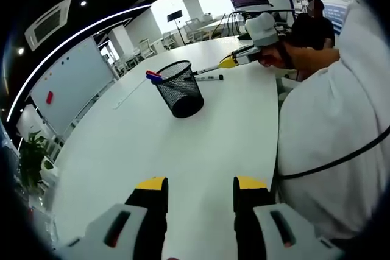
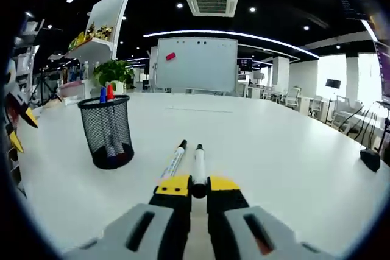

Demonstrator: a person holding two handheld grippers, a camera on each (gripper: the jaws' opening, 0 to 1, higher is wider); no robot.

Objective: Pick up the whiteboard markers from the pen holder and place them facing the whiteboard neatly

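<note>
In the right gripper view, the right gripper (image 2: 199, 186) sat nearest, its yellow-tipped jaws clamped on the end of a white marker (image 2: 199, 164) that pointed away toward the whiteboard (image 2: 195, 65) at the far end of the room. Just to the left of it a second marker (image 2: 173, 161), white with a black cap, lay on the white table (image 2: 286, 162) almost parallel, also pointing at the board. By this look two markers were out and roughly lined up, with the held one not yet let go. Further left stood the black mesh pen holder (image 2: 107, 131), upright, with a blue marker (image 2: 102, 94) and a red marker (image 2: 110, 92) poking above its rim, so at least two seemed left to move. In the left gripper view, the left gripper (image 1: 199, 192) hovered over bare table with its jaws apart and empty.
</note>
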